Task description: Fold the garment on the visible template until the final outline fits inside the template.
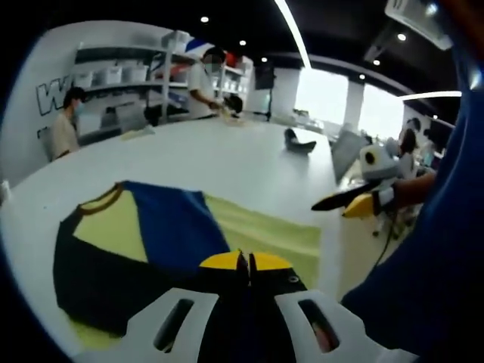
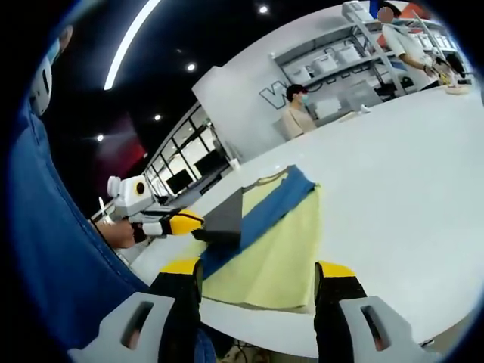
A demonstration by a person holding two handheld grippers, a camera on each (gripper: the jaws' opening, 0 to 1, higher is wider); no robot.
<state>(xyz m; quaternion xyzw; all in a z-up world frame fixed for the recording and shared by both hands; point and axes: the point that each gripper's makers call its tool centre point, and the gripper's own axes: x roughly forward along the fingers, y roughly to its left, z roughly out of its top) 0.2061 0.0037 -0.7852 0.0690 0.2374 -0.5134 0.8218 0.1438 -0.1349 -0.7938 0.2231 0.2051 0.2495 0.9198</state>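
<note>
The garment [image 1: 151, 227] is a shirt in blue, yellow and dark panels, lying on a pale yellow-green template [image 1: 280, 231] on the white table [image 1: 227, 159]. My left gripper [image 1: 243, 261] has its yellow tips pressed together on the garment's dark near edge. In the right gripper view the left gripper [image 2: 195, 227] holds a dark corner [image 2: 223, 215] lifted over the blue panel [image 2: 272, 208] and the template [image 2: 280, 261]. My right gripper [image 2: 257, 268] is open, its jaws wide apart above the template's near edge, holding nothing. It also shows off the table's right side [image 1: 336, 204].
The person's blue sleeve [image 1: 431, 249] is at the right. A small dark object [image 1: 299, 142] lies further along the table. Two people [image 1: 68, 125] stand by shelves [image 1: 121, 76] at the far end. The table edge [image 2: 363, 333] runs close to my right jaws.
</note>
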